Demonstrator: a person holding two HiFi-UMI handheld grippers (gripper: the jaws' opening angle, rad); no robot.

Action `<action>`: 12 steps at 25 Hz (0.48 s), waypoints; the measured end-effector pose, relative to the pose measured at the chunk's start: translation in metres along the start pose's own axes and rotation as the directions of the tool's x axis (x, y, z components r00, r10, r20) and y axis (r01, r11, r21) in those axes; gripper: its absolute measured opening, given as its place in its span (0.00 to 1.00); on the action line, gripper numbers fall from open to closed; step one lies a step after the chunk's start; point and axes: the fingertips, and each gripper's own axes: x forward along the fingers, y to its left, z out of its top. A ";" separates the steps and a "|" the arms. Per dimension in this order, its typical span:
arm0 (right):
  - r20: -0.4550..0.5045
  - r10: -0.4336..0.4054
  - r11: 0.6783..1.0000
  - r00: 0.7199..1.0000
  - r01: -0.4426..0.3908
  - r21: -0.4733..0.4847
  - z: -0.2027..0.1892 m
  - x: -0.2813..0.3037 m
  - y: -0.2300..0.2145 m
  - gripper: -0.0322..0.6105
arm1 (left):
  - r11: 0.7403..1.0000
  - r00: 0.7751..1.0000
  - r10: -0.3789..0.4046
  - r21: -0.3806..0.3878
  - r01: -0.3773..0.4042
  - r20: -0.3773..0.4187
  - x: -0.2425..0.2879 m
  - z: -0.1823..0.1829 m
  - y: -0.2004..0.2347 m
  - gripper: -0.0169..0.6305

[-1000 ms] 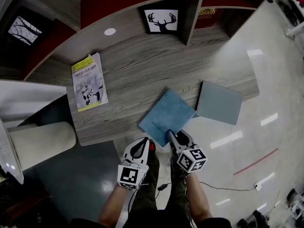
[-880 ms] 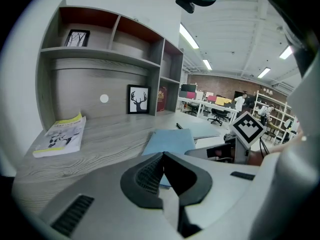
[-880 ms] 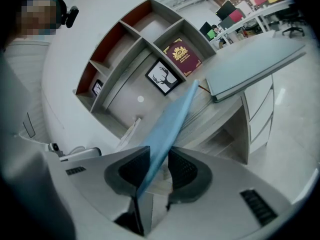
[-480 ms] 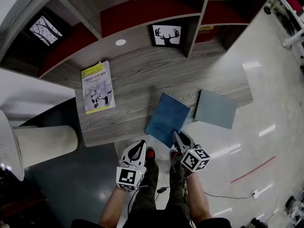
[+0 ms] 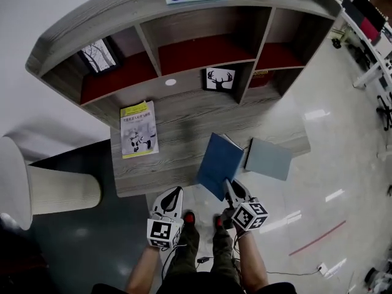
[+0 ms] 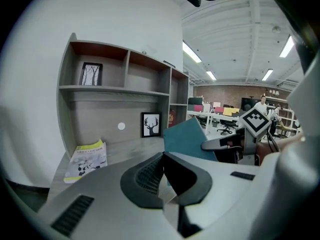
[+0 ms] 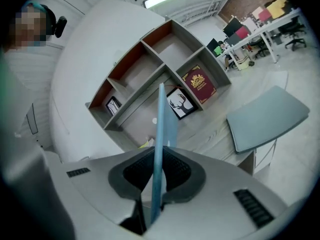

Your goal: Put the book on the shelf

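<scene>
Our right gripper [image 5: 228, 186], jaws just closed, clamps the blue book [image 5: 219, 161] over the wooden counter [image 5: 177, 124]; our left gripper [image 5: 176, 193] is clenched, empty.

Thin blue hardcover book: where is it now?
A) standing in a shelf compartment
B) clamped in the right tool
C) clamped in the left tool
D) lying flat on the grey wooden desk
B: the right tool is shut on the edge of the thin blue hardcover book; the left tool holds nothing.
</scene>
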 end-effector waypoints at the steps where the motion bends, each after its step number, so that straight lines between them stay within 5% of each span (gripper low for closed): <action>1: 0.013 0.000 1.000 1.000 0.000 -0.015 0.007 -0.004 0.006 0.15 | 1.000 1.000 0.002 0.002 -0.002 0.012 -0.003 0.006 0.002 0.04; 12: 0.145 0.010 0.942 0.989 0.039 -0.334 0.079 -0.054 0.094 0.15 | 0.999 0.985 -0.031 0.016 0.028 0.168 -0.033 0.082 0.004 0.04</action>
